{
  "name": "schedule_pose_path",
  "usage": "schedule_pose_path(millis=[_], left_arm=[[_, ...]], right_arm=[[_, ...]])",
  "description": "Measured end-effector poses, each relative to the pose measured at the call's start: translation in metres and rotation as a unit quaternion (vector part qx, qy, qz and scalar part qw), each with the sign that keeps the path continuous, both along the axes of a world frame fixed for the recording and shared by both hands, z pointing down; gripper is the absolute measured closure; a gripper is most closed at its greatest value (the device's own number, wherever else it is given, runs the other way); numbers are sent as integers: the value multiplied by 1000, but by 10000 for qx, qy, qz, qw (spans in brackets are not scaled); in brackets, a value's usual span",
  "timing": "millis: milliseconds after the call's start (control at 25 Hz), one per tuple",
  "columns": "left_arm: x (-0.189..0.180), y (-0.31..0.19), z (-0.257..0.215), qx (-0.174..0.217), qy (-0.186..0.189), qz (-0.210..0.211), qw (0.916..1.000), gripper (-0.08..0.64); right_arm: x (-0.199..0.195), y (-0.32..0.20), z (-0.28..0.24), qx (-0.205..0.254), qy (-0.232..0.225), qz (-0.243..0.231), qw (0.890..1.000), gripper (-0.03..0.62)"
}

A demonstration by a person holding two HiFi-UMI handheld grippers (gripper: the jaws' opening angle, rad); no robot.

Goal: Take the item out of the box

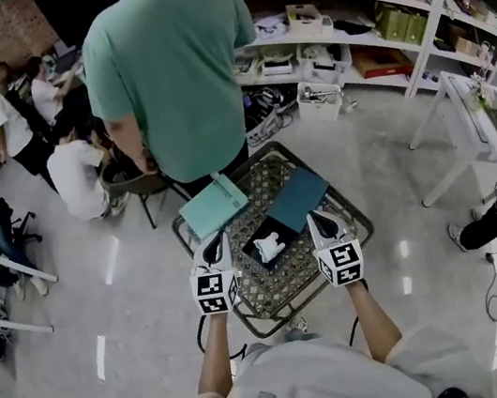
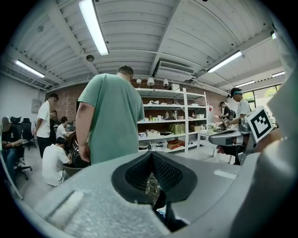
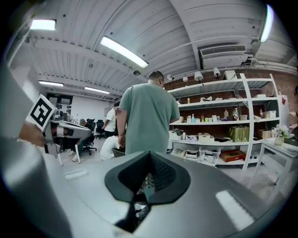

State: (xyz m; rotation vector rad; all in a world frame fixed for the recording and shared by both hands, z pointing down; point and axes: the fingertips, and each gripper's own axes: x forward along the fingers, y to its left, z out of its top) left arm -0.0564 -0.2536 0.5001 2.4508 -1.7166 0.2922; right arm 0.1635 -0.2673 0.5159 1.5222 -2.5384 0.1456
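On the small patterned table [image 1: 287, 284] lies a black insert [image 1: 258, 239] holding a white item [image 1: 270, 247]. Behind it are a light teal box part [image 1: 213, 205] on the left and a darker teal box part [image 1: 297, 199] on the right. My left gripper [image 1: 217, 240] hovers just left of the insert and looks shut, with nothing held. My right gripper [image 1: 314, 218] is just right of the insert, shut and empty. In the left gripper view the gripper [image 2: 151, 179] has its jaws together, and so does the gripper [image 3: 146, 179] in the right gripper view. Both look out over the room.
A person in a green shirt [image 1: 170, 64] stands close behind the table. A dark stool [image 1: 131, 181] is at the table's far left. Shelves [image 1: 357, 2] line the back right wall, a white desk [image 1: 473, 120] stands on the right, and several people [image 1: 37, 135] are at the left.
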Motion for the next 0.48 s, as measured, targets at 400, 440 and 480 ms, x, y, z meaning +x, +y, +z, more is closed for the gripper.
schedule_pose_path(millis=[400,440,480], left_arm=[[-11,-20,8,-131,-64,49,9999,557],[-11,-23,10,-147,-59,81,9998,557],[-11,-27,13,-170,-48,113,9998,557]], right_arm=[[-9,-14,13,-168,11,13,9999,592],[-10,-15,16,-193,31,33,9998,592],[-11,-16,18,-223,55,53,9997,592]])
